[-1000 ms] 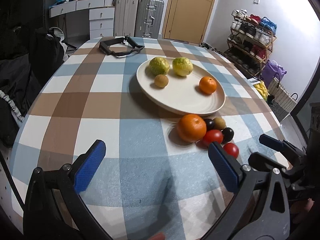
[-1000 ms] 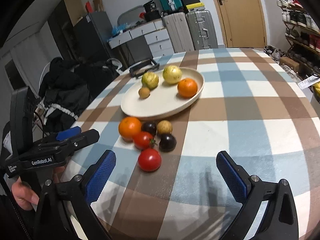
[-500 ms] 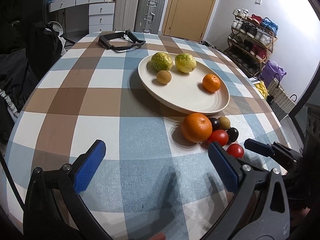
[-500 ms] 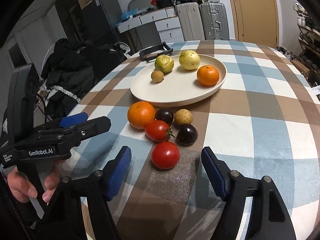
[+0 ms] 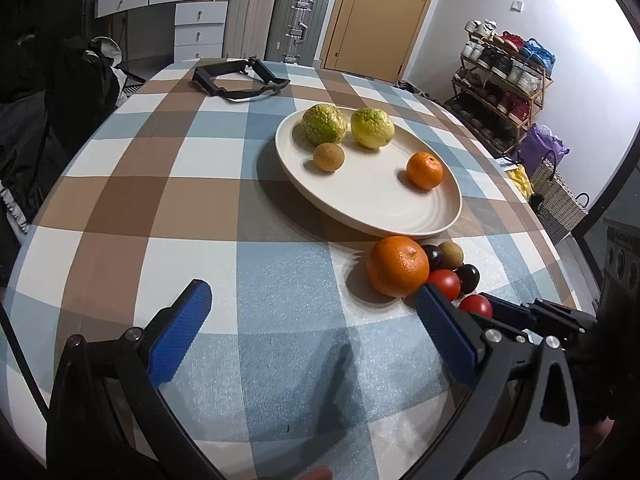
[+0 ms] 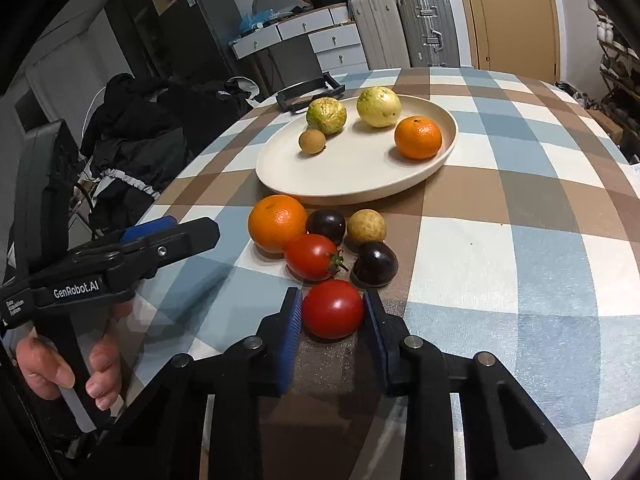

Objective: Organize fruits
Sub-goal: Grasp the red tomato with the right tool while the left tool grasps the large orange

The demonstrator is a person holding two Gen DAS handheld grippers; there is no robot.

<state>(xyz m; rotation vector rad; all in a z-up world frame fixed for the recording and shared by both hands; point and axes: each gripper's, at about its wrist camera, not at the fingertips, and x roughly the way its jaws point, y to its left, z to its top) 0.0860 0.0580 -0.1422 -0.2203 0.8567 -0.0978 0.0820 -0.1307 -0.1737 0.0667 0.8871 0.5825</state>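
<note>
A red tomato (image 6: 333, 309) lies on the checked tablecloth, nearest of a fruit cluster. My right gripper (image 6: 332, 312) is closing, and its blue pads touch the tomato's two sides. Behind it lie a second tomato (image 6: 311, 257), two dark plums (image 6: 375, 263), a tan round fruit (image 6: 366, 226) and a big orange (image 6: 277, 222). The cream plate (image 6: 360, 184) beyond holds two green-yellow fruits (image 6: 326, 115), a small brown fruit (image 6: 312, 141) and a mandarin (image 6: 418, 137). My left gripper (image 5: 312, 320) hovers open and empty left of the orange (image 5: 397, 266).
A black strap frame (image 5: 236, 80) lies at the table's far edge. Dark jackets (image 6: 136, 136) hang on chairs off the left side. Suitcases (image 5: 296, 20), drawers and a shoe rack (image 5: 504, 76) stand behind. The table's right rim runs close to the cluster.
The right gripper's jaws came together from wide open onto the nearest red tomato while it edged forward and slightly down. The left gripper stayed open and hardly moved.
</note>
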